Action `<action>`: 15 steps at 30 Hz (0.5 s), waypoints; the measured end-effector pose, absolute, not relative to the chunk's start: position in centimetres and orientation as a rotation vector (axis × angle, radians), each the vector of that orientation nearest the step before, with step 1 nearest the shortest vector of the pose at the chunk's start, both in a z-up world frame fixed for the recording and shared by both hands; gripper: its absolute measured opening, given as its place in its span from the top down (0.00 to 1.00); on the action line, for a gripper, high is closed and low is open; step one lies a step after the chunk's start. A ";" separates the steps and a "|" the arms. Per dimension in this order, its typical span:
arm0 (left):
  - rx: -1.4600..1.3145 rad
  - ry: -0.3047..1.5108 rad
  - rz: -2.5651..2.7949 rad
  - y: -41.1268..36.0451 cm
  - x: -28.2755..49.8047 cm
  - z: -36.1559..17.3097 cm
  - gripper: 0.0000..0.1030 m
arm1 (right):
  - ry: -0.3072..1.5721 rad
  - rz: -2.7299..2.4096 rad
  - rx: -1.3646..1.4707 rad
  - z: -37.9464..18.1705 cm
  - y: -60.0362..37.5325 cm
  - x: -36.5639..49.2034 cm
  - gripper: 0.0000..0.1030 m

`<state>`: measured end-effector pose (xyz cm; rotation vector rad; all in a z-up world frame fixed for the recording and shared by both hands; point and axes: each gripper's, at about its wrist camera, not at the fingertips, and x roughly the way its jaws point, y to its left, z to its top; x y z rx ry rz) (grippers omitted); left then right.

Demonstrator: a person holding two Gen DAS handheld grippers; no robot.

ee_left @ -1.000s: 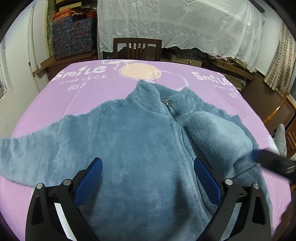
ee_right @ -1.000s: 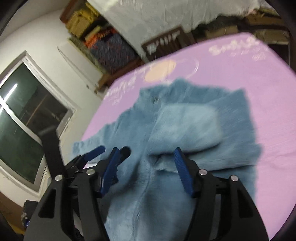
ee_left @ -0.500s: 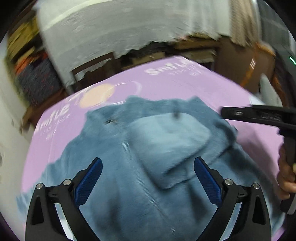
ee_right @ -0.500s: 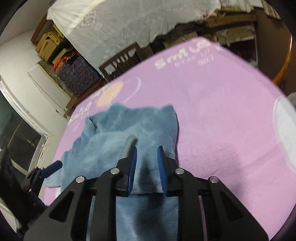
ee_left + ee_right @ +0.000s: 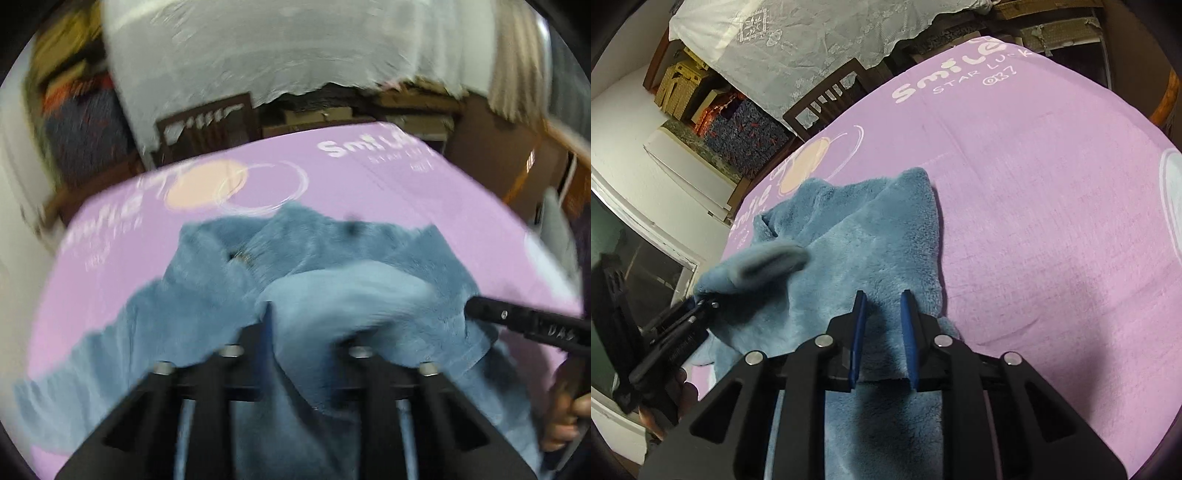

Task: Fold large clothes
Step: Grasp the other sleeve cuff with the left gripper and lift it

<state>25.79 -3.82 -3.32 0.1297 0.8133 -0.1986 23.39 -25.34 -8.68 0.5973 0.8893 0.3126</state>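
A blue fleece jacket [image 5: 207,295] lies face up on the purple table cover [image 5: 332,184], its collar toward the far side. In the left wrist view, my left gripper [image 5: 308,328] is shut on the folded-in right sleeve [image 5: 343,295], with fabric bulging over the fingers. In the right wrist view, that left gripper [image 5: 701,306] lifts the sleeve cuff [image 5: 764,262] above the jacket [image 5: 871,243]. My right gripper [image 5: 882,299] is shut on the jacket's right side, with fleece between its blue pads [image 5: 857,332]. It also shows as a black finger [image 5: 517,321] at the jacket's right edge.
A dark wooden chair [image 5: 827,99] stands behind the table's far edge, under a white lace cloth [image 5: 812,44]. Boxes and patterned bins [image 5: 746,129] are stacked at the back left. Bare purple cover [image 5: 1052,240] spreads to the right of the jacket. A hand [image 5: 565,424] holds the right gripper's handle.
My left gripper went from wide open to shut on the folded sleeve and lifted it. The right gripper had narrowed earlier and stays clamped on the jacket's right side.
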 end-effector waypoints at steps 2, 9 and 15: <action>0.048 0.837 -0.190 -1.5 25.1 -3.6 0.83 | 0.869 0.332 0.593 -8.0 -25.1 23.0 0.80; -0.076 0.889 -0.097 3.6 23.4 -6.2 0.34 | 0.878 0.315 0.560 -8.1 -24.8 23.2 0.80; -0.215 0.905 -0.112 6.4 24.5 -6.9 0.88 | 0.892 0.307 0.533 -8.6 -24.3 23.6 0.81</action>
